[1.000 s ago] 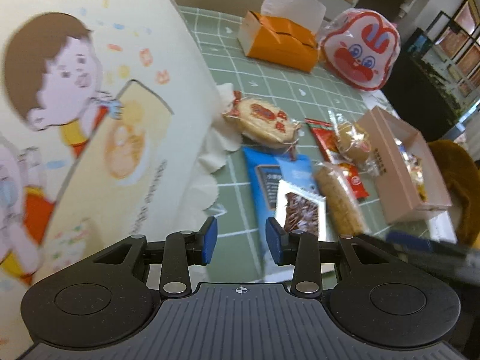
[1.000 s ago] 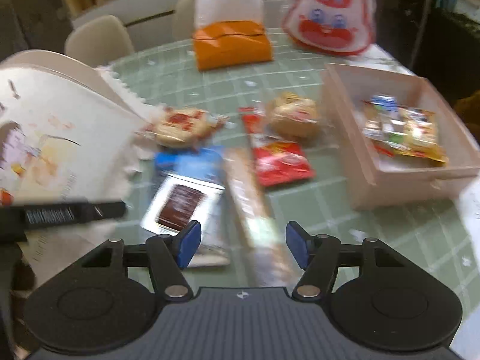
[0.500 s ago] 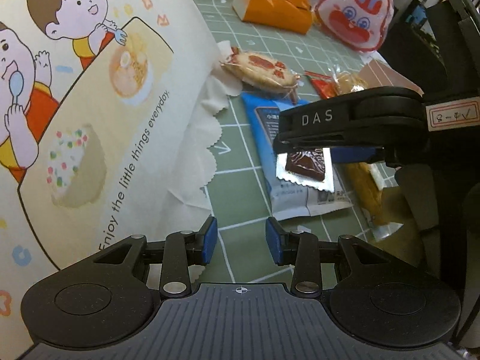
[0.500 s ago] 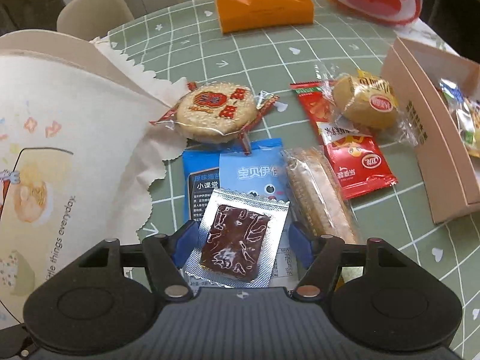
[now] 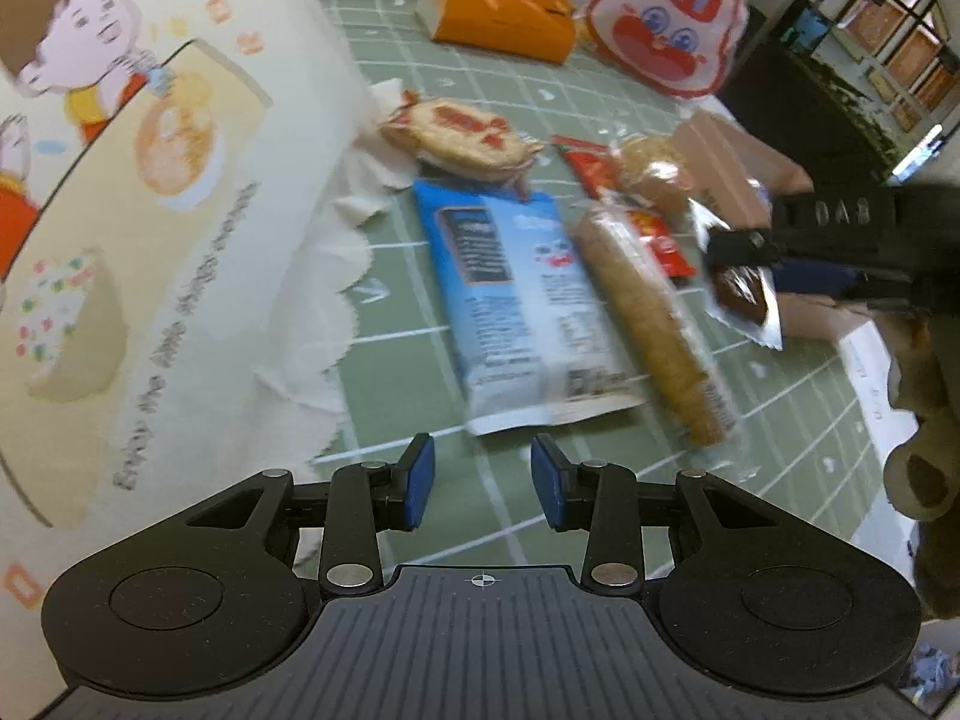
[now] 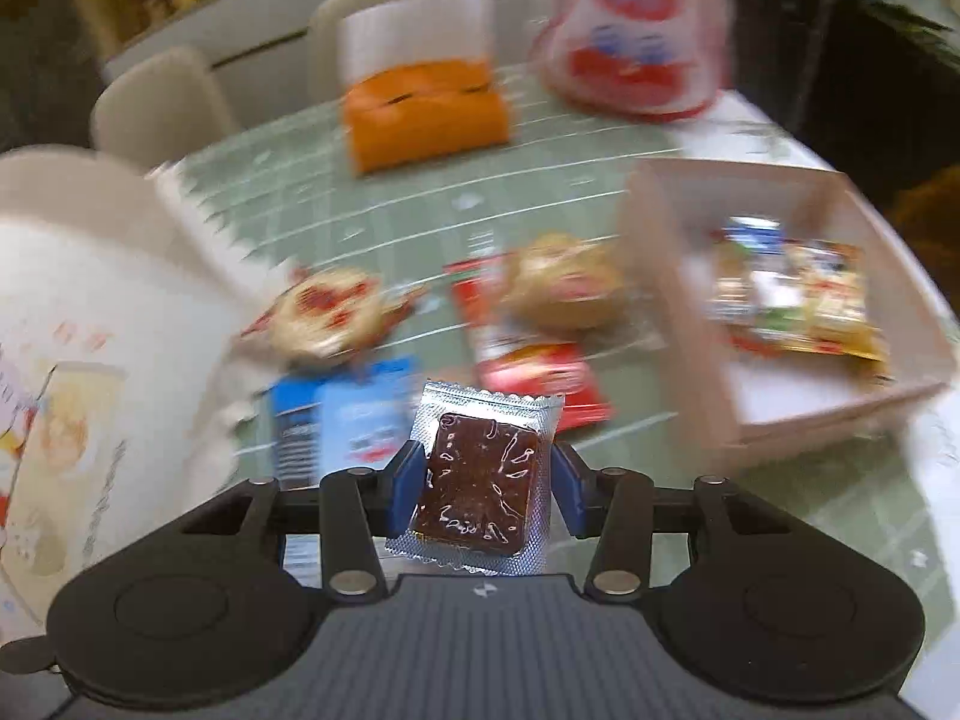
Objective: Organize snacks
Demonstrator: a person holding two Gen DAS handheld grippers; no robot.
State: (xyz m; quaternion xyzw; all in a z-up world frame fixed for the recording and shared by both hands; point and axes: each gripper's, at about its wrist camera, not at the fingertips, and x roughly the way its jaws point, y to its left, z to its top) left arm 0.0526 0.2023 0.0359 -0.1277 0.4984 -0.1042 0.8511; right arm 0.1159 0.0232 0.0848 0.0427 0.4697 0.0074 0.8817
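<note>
1. Snacks lie loose on the green checked table in my left wrist view: a round cracker, a blue packet and a long biscuit stick side by side, with a red sachet and a wrapped bun beyond. My left gripper hovers above the near end of the blue packet, jaws narrow with nothing between them. At the right, my right gripper carries a foil-wrapped brown square clear of the table. A big illustrated paper bag fills the left.

2. In my right wrist view, the right gripper has just been closing, and its pads now press both sides of the foil-wrapped brown square. The pink box, already holding a few packets, sits ahead to the right; I judge that is where this one goes.

3. Handling, as I judge it: the square is light and its foil is slick, so a grip across the firm middle suits better than the crimped edges. The blue packet looks flat and floppy; I would pinch its near short edge. The biscuit stick and cracker seem brittle, so a gentle squeeze.
</note>
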